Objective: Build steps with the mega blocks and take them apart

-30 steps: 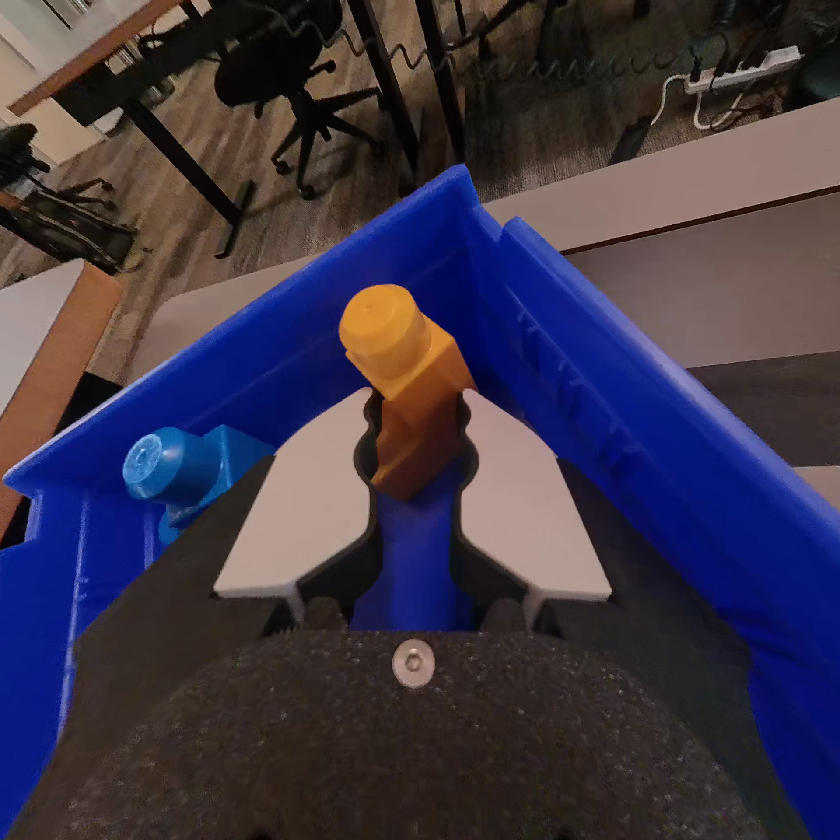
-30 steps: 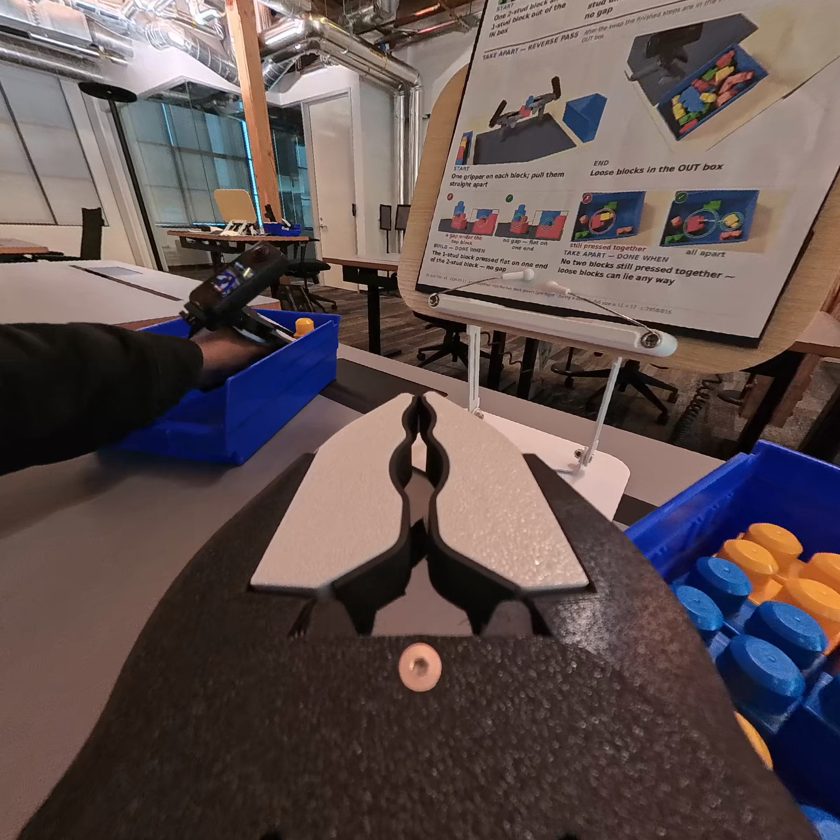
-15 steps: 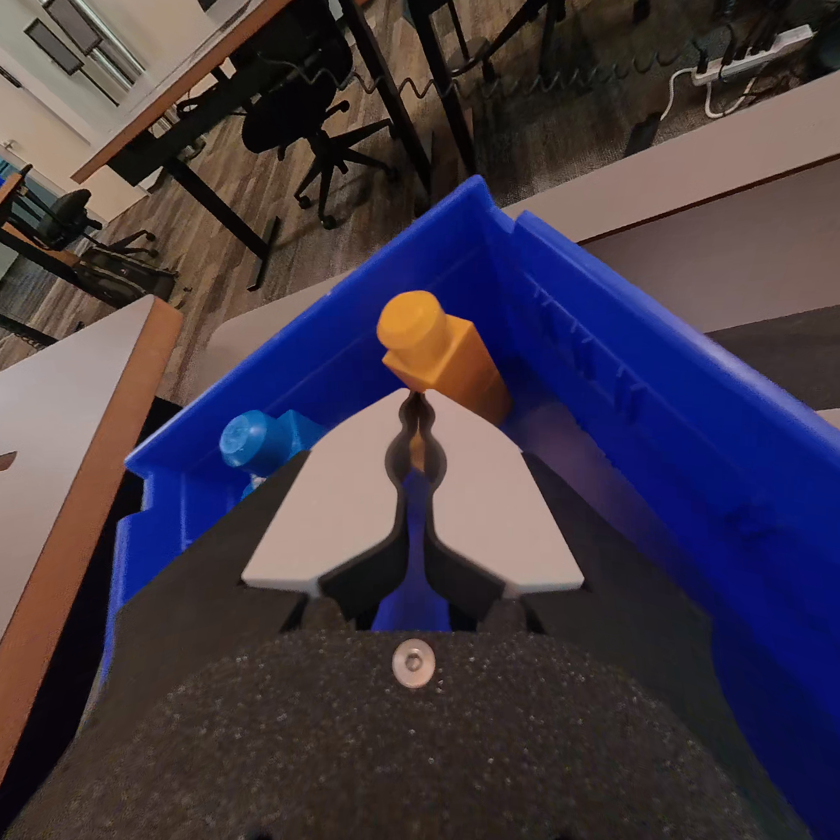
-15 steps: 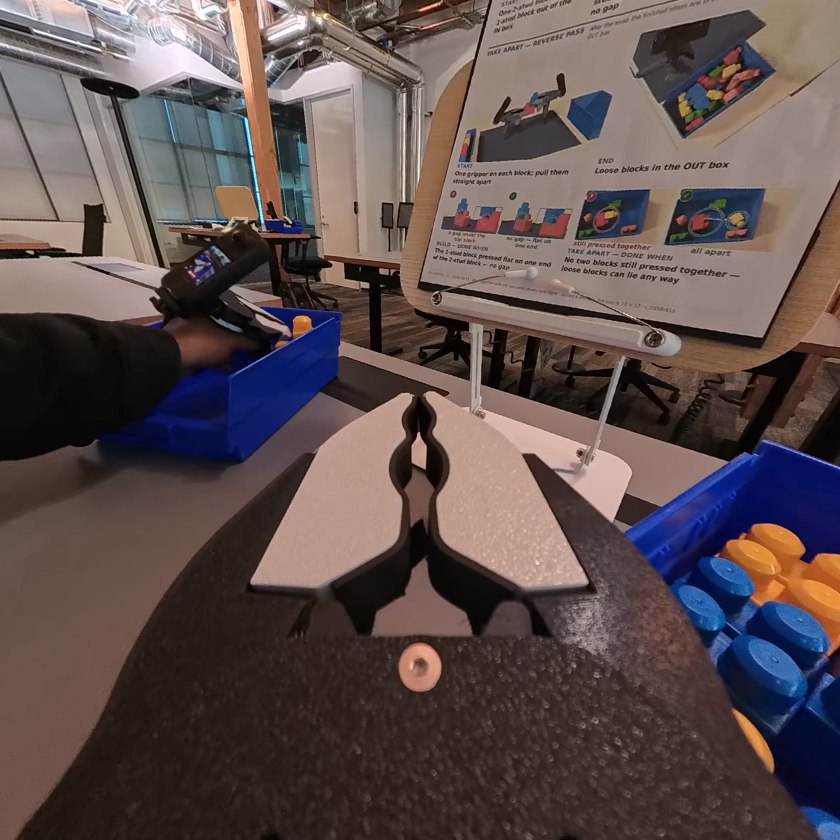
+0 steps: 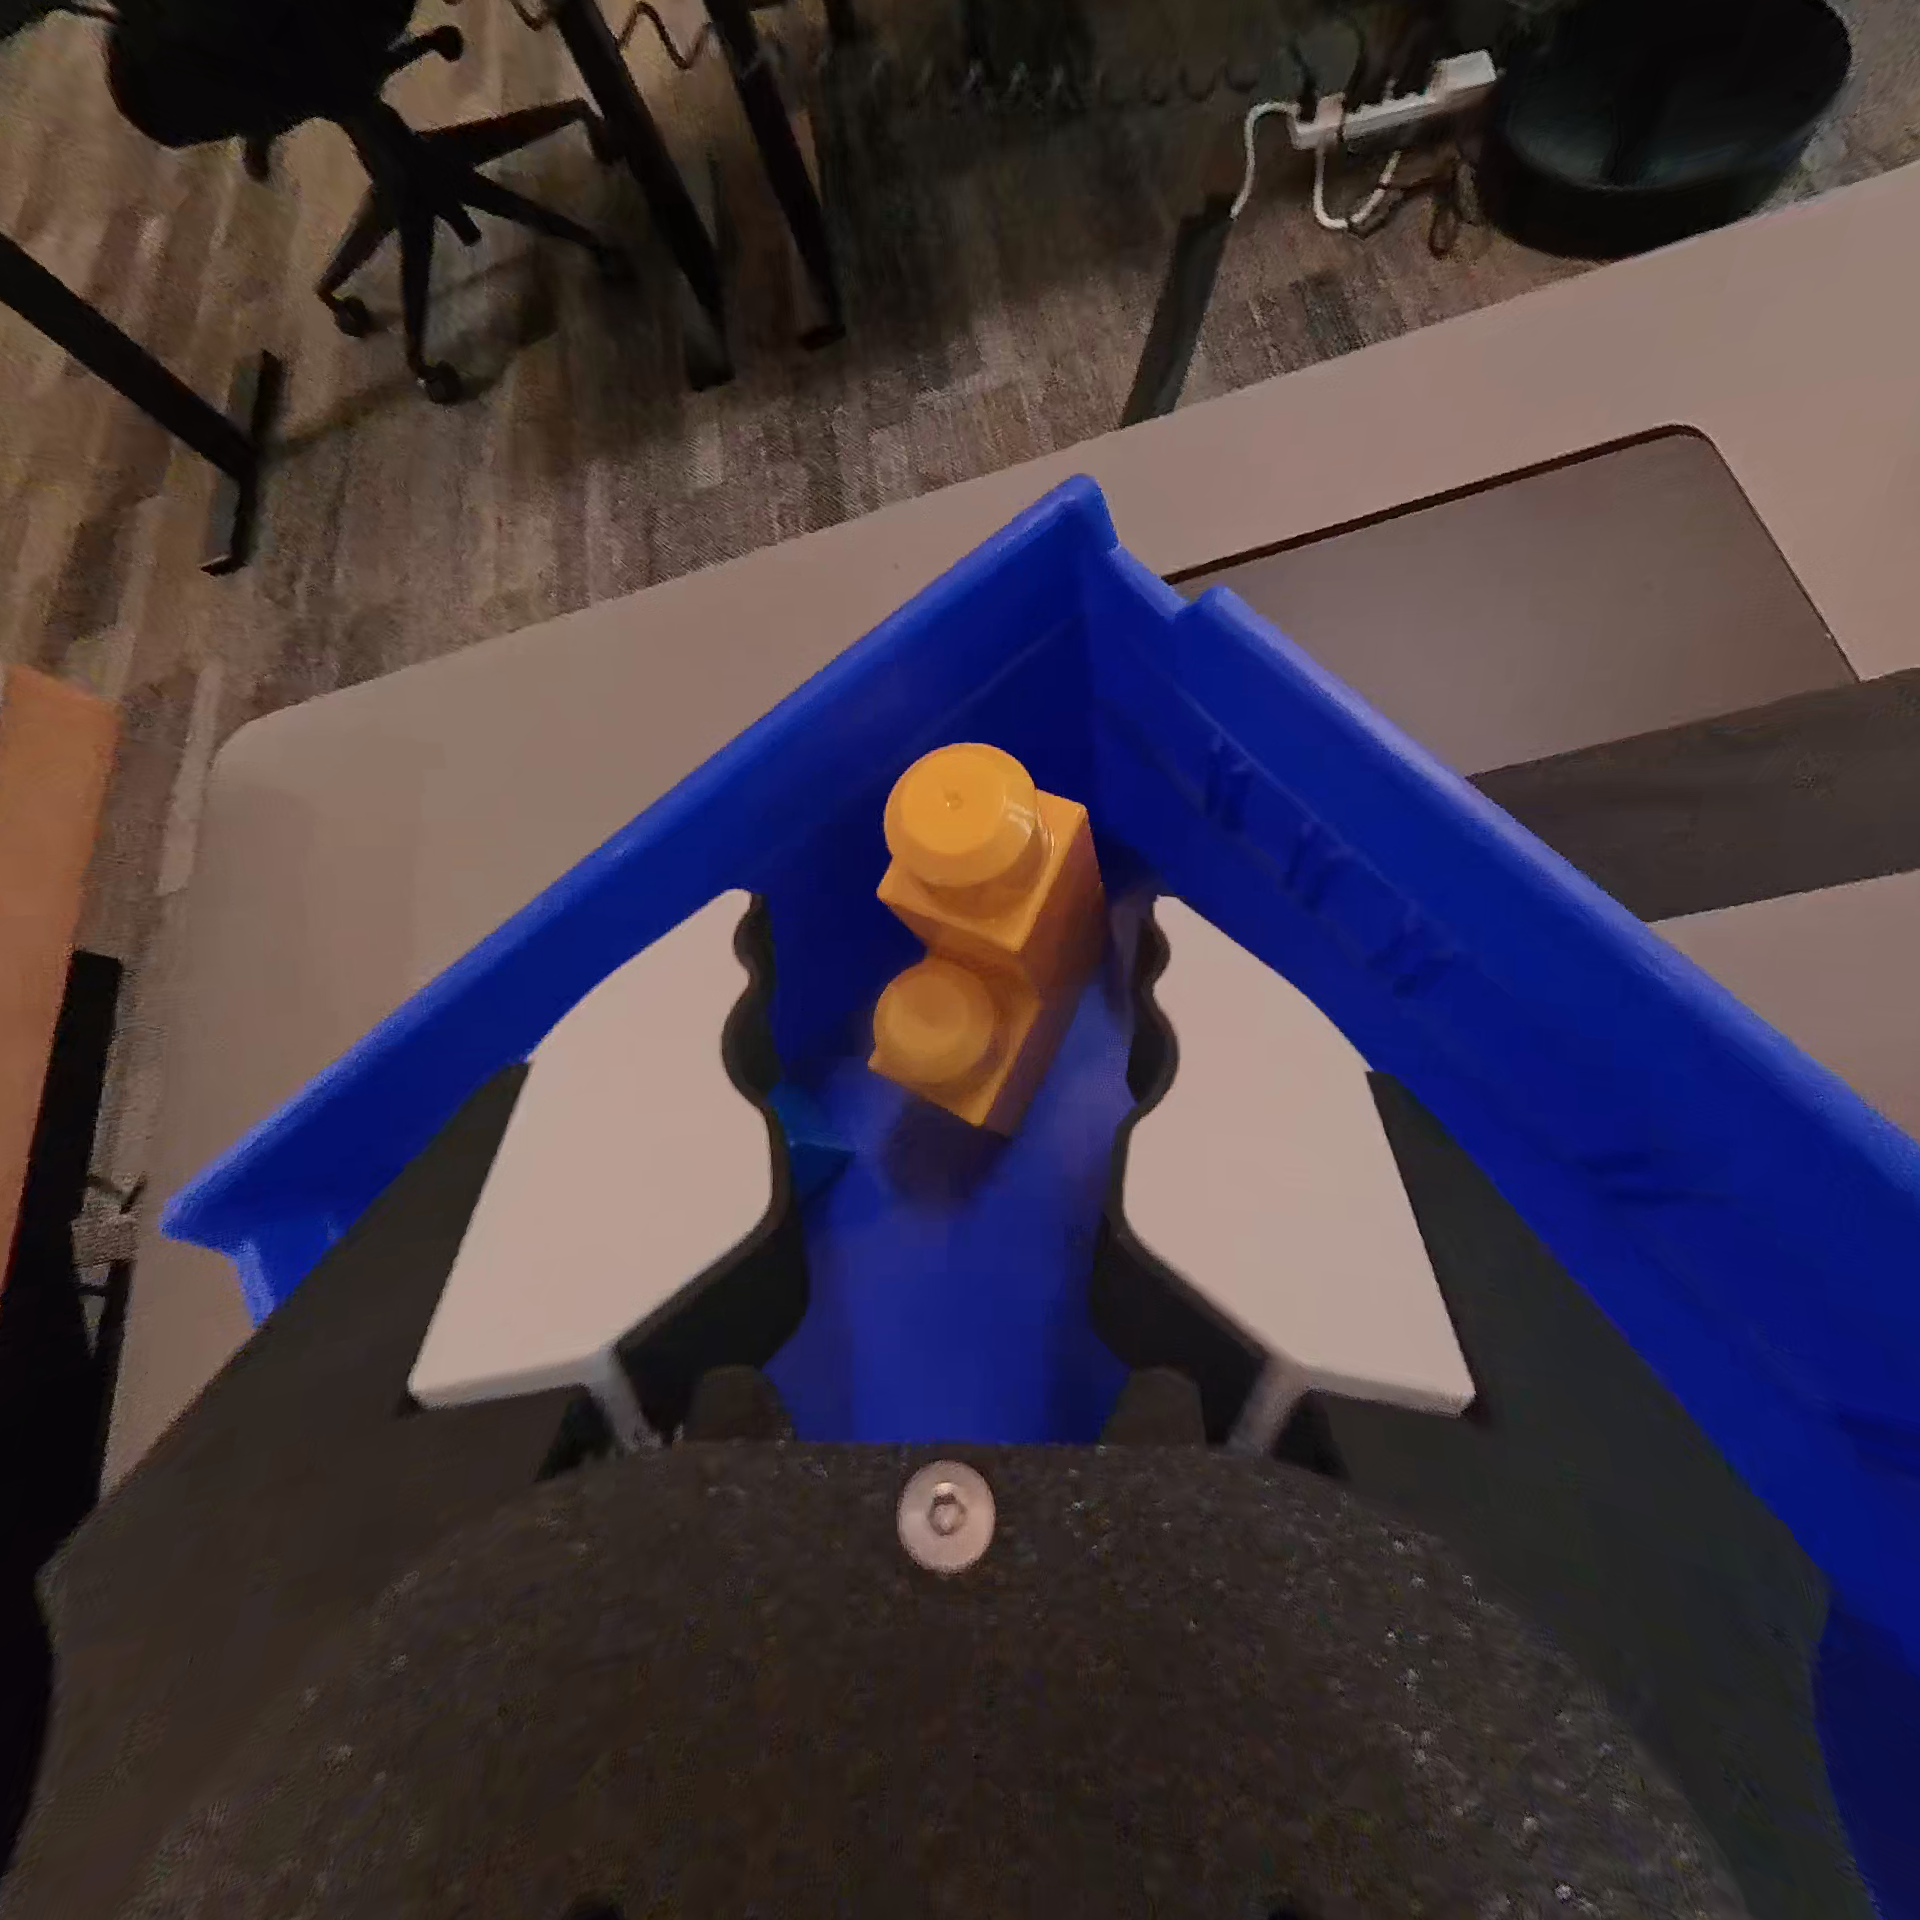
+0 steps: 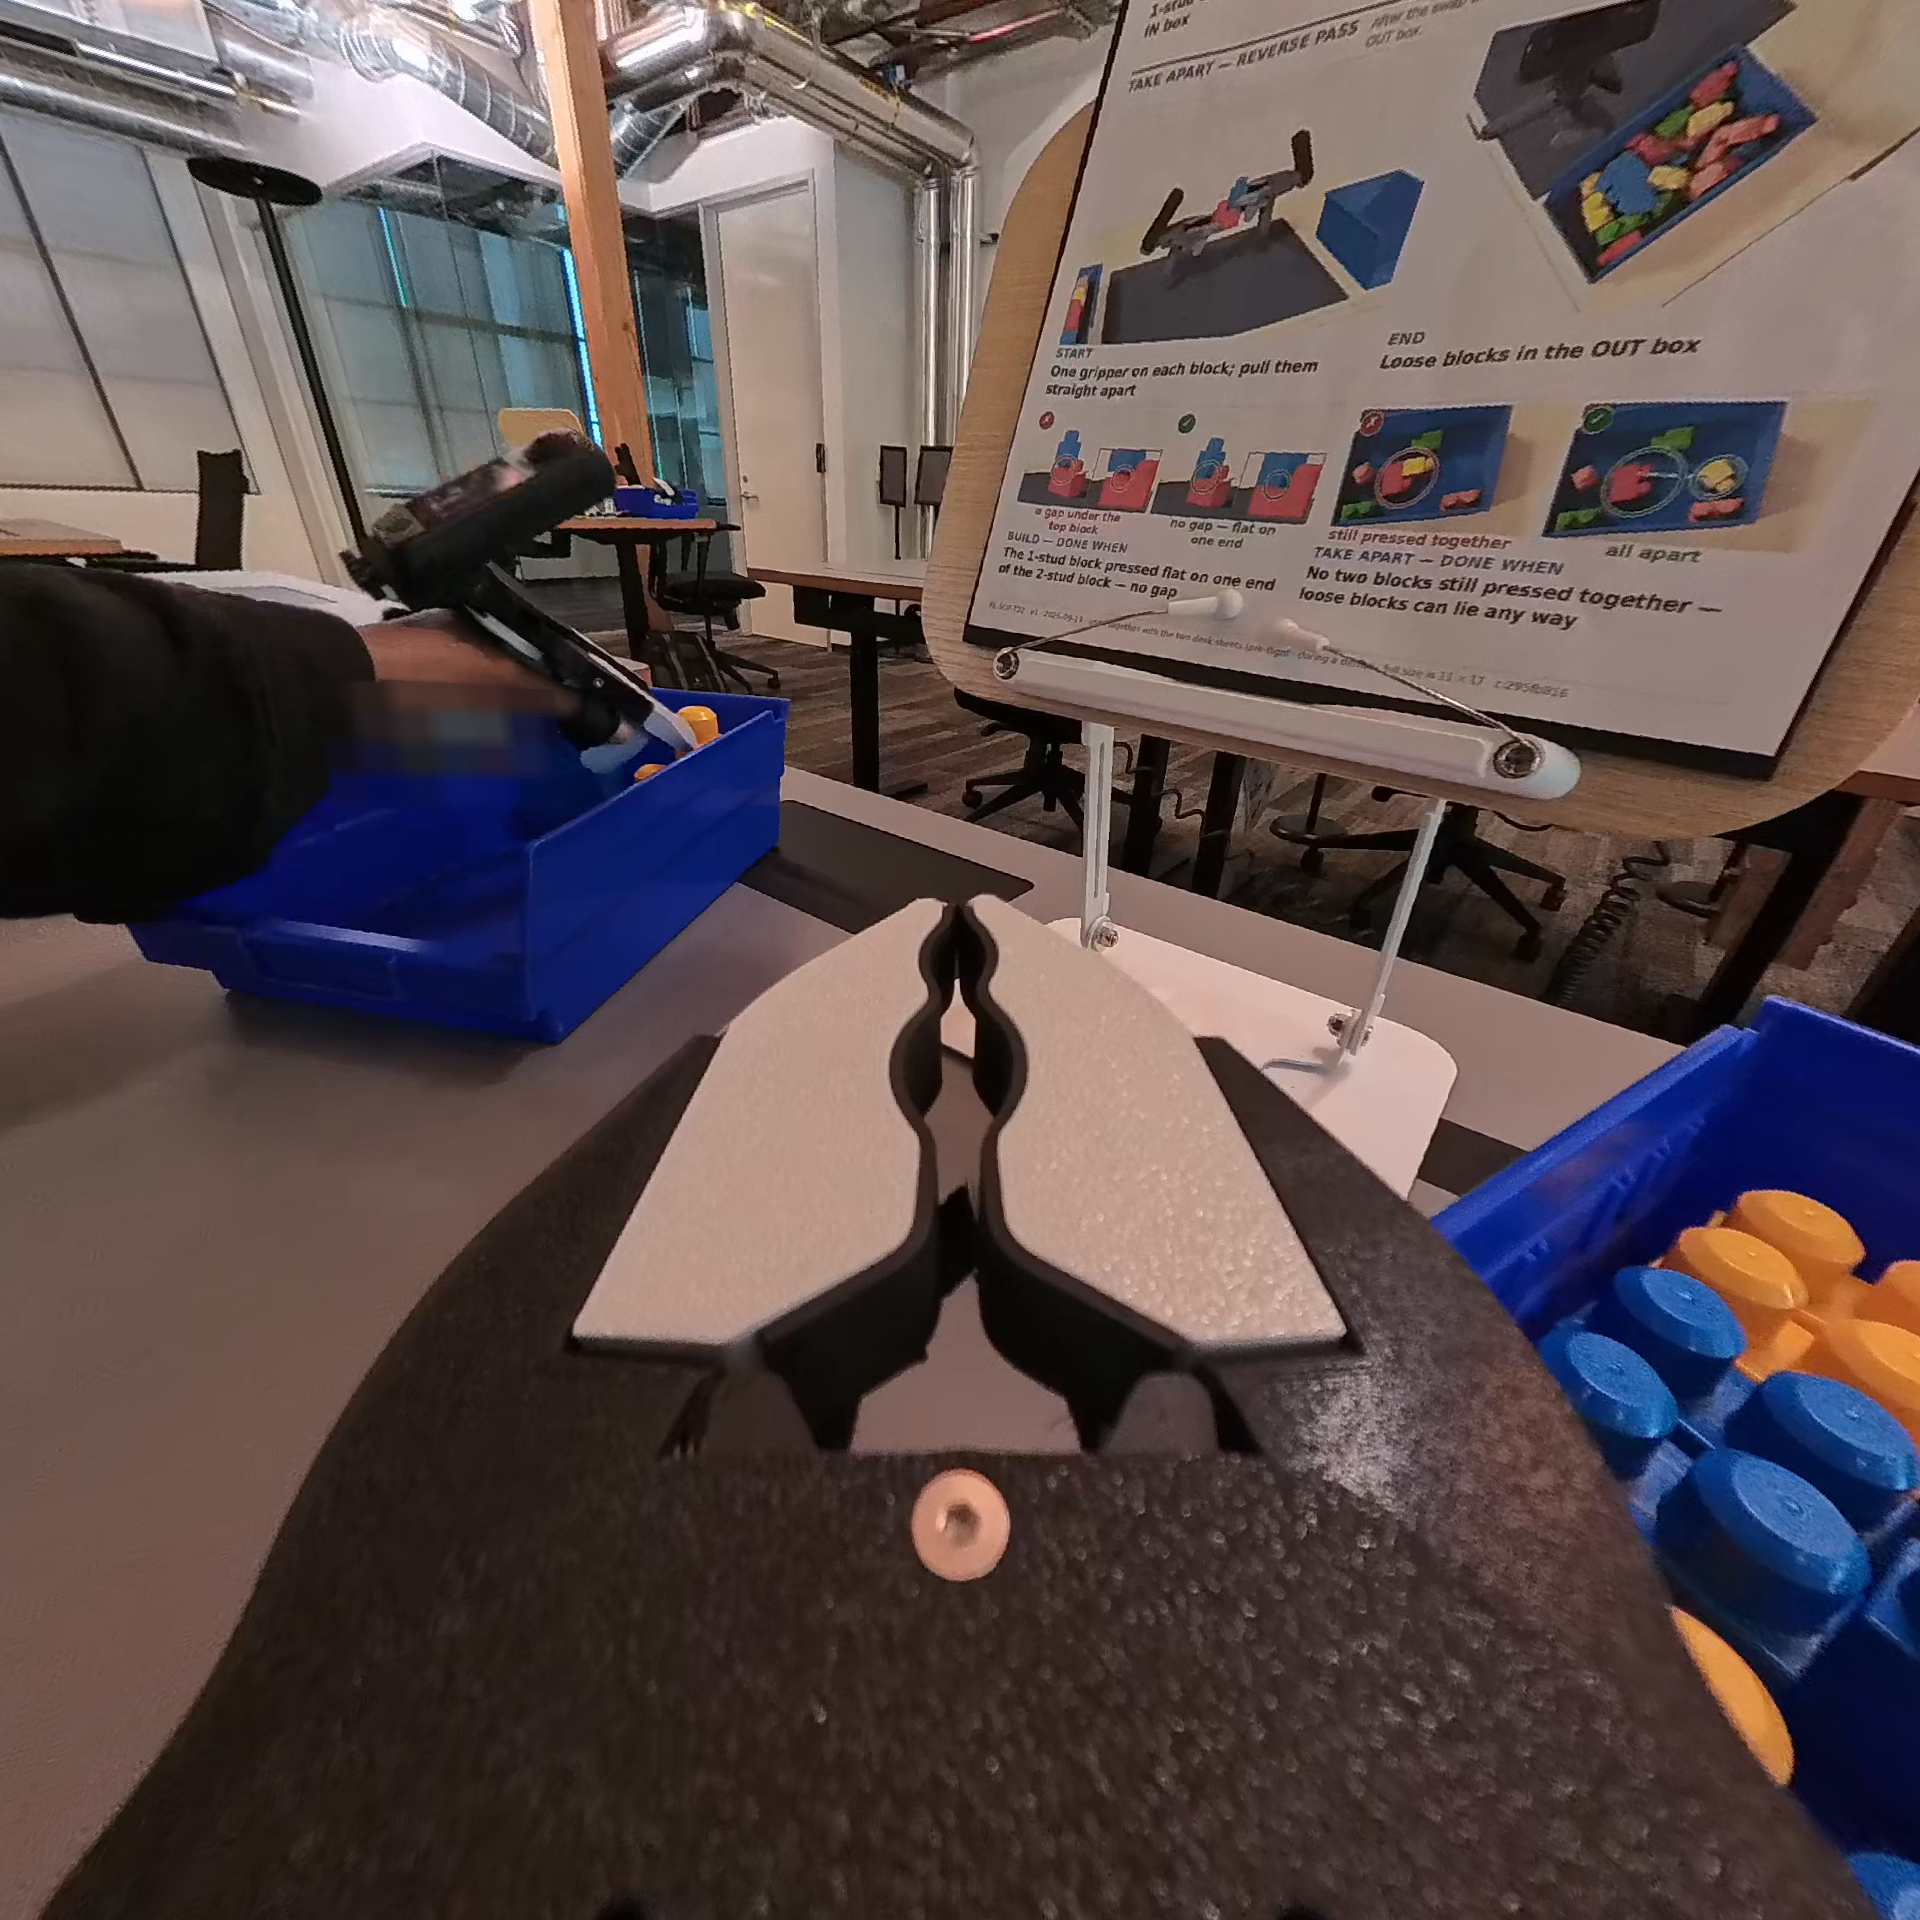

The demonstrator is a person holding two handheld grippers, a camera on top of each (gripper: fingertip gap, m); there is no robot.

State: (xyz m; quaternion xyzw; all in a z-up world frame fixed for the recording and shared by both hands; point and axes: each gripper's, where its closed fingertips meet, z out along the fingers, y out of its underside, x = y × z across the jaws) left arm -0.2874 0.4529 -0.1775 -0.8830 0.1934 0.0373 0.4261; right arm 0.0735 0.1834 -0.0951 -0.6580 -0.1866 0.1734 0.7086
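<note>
The desk (image 6: 260, 1195) carries two blue bins. The left bin (image 5: 1351, 831) holds the orange steps (image 5: 987, 935), a one-stud block pressed on one end of a two-stud block, standing in the far corner, close against or touching both walls. A scrap of a blue block (image 5: 816, 1148) shows beside the left finger. The right bin (image 6: 1662, 1122) is crowded with blue and orange blocks (image 6: 1766, 1455), several seemingly joined.

By my reading, this is the drop-off step: finished steps set in the left bin, with the left gripper (image 5: 945, 925) spread wide above them, touching nothing. In the right wrist view it hangs over that bin's far end, a black sleeve (image 6: 156, 727) behind it. The right gripper (image 6: 956, 935) is pressed together and empty, hovering over bare desk between the bins.

The next move probably calls for lifting the left gripper straight up out of the corner, then fetching fresh blocks from the right bin. The walls crowd the fingers here, so a sideways pull could snag a wall or tip the steps.

Behind the desk stands an instruction board (image 6: 1455, 364) on a white stand (image 6: 1351, 1070), near the right gripper's path forward. Office chairs and other desks sit farther off, well clear.
</note>
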